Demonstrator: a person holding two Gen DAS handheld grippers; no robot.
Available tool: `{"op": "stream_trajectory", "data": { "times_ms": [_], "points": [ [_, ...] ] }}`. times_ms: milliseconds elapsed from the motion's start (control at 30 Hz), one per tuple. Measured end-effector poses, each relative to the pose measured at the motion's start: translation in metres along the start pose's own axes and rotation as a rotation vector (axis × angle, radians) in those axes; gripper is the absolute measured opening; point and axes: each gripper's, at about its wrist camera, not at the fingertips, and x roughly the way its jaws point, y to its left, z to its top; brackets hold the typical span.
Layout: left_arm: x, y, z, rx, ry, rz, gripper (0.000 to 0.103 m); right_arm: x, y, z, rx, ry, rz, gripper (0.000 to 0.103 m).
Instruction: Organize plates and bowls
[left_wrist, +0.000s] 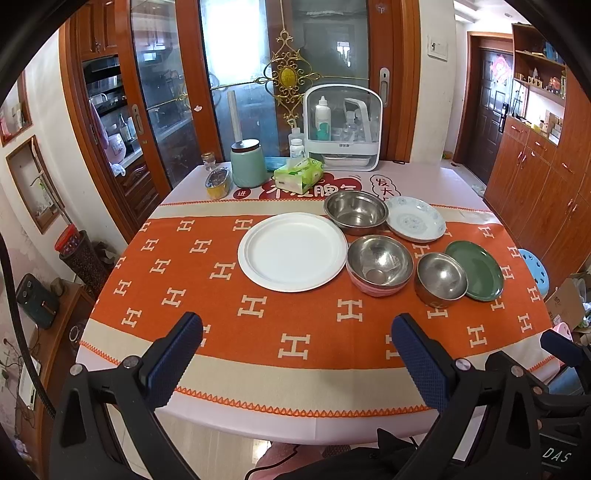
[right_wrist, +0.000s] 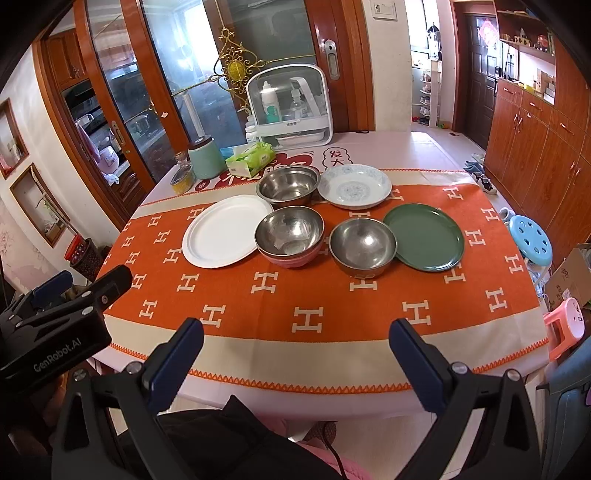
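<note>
Stock, unsorted: I am holding left gripper (left_wrist: 297, 354) and right gripper (right_wrist: 295, 354) wide open, empty, short of three plates (right_wrist: 227, 230) and three steel bowls (right_wrist: 289, 230) scattered mid-table (right_wrist: 369, 147); nothing stacked.

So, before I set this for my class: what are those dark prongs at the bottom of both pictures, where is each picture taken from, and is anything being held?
Each picture comes from a camera on a hand-held tool, looking along its two fingers. The left tool and right tool both stand open, holding nothing. On the orange cloth lie a white plate, a green plate, a patterned plate and three steel bowls.
</note>
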Motion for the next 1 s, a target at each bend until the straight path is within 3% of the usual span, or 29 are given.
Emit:
{"op": "stream_trajectory", "data": {
  "times_ms": [833, 1000],
  "points": [
    [-0.001, -0.002, 0.0, -0.001, -0.003, 0.0, 0.102, -0.002, -0.002, -0.003, -0.002, 0.001, 0.003, 0.101],
    [-0.016, 0.007, -0.002, -0.005, 0.009, 0.001, 0.102, 0.0, 0.004, -0.004, -0.005, 0.005, 0.012, 0.101]
  ]
}}
